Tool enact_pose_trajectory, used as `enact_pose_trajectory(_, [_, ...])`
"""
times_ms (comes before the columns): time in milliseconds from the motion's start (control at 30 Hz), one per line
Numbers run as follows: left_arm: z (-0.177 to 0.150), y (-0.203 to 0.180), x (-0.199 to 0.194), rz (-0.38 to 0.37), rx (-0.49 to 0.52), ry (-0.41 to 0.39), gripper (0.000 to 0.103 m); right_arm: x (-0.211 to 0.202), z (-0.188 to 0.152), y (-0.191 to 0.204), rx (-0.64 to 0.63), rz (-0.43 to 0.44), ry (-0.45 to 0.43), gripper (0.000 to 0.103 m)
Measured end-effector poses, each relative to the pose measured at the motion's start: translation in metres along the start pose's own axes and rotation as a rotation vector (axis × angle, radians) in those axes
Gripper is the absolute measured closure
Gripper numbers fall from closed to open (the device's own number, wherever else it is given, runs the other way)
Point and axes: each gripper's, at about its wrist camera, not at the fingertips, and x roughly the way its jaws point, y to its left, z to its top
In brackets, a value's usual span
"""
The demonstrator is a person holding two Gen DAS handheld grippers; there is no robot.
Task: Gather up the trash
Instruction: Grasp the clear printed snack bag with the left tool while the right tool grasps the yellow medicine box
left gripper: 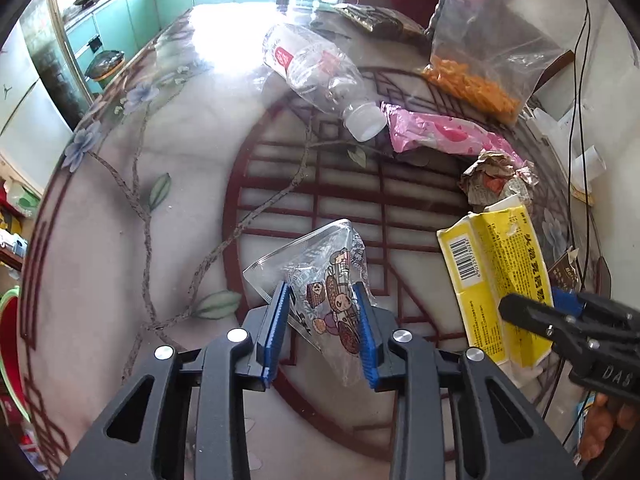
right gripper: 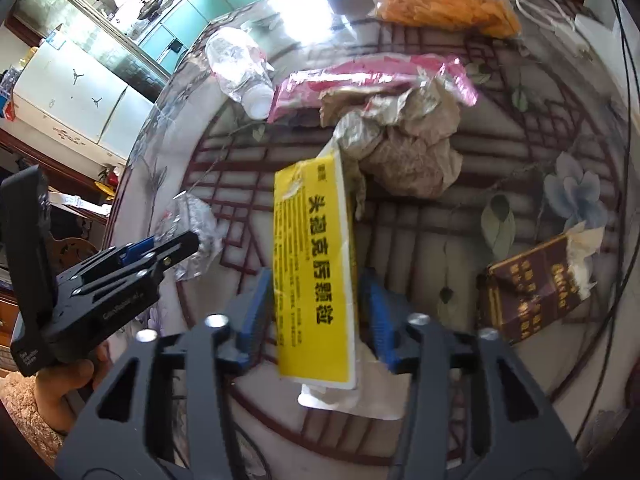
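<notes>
Left wrist view: the left gripper [left gripper: 320, 286] points steeply down at a round, glass-topped table [left gripper: 180, 128] painted with branches, blue flowers and a dark red lattice. Its blue pads are drawn in on a clear wrapper [left gripper: 316, 256] printed with cartoon figures. The crinkled film fills the gap between the pads from one to the other, and its far corner rises in a peak beyond the fingertips.

Further across the table an empty plastic bottle [left gripper: 316, 68] lies on its side, white cap toward the camera. Just beside the cap lies a pink wrapper [left gripper: 436, 134], with a ball of crumpled paper [left gripper: 496, 180] near its right end. A clear bag of orange snacks [left gripper: 472, 80] stands behind them at the table's far edge.

Right wrist view: the right gripper [right gripper: 318, 274] also points down, its jaws about half open and straddling a flattened yellow box [right gripper: 316, 248] printed with black characters. The left pad sits right against the box's edge; the right pad stands a little clear of it, so no firm grip shows, though the picture is blurred here. White paper pokes out from under the near end of the box. The crumpled paper touches its far end, with the pink wrapper behind.

A torn brown carton [right gripper: 532, 284] lies apart at the right. At the left edge of this view, a person's hand [right gripper: 68, 380] holds the left gripper, with the clear wrapper bunched at its tip.
</notes>
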Motion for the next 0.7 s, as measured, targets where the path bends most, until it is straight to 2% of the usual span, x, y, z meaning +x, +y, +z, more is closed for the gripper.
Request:
enact_pose_trajectory(267, [-0.01,0.011,-0.038,0.006,-0.021,-0.071,0.074,0.004,-0.001,0.017,-0.077,-0.039,0.017,0.048])
enact_pose_trajectory(367, [-0.018,0.017,-0.051,0.01,-0.033,-0.085,0.074,0.003,-0.009,0.024,-0.106,-0.022,0.031,0.055])
enact_pose_trajectory(500, [-0.032,0.029,-0.064,0.013,-0.07,-0.089,0.074,0.004,-0.026,0.034,-0.156,-0.004,0.087,0.054])
enact_pose_trajectory(567, [-0.041,0.036,-0.073,0.021,-0.085,-0.1,0.074,0.005,-0.028,0.03,-0.117,-0.015,0.084,0.051])
enact_pose_trajectory(633, [-0.047,0.04,-0.081,0.026,-0.098,-0.112,0.074,0.006,-0.023,0.025,-0.044,0.007,0.055,0.04])
enact_pose_trajectory(700, [-0.053,0.044,-0.089,0.03,-0.109,-0.125,0.074,0.01,-0.016,0.019,0.023,0.011,0.038,0.038])
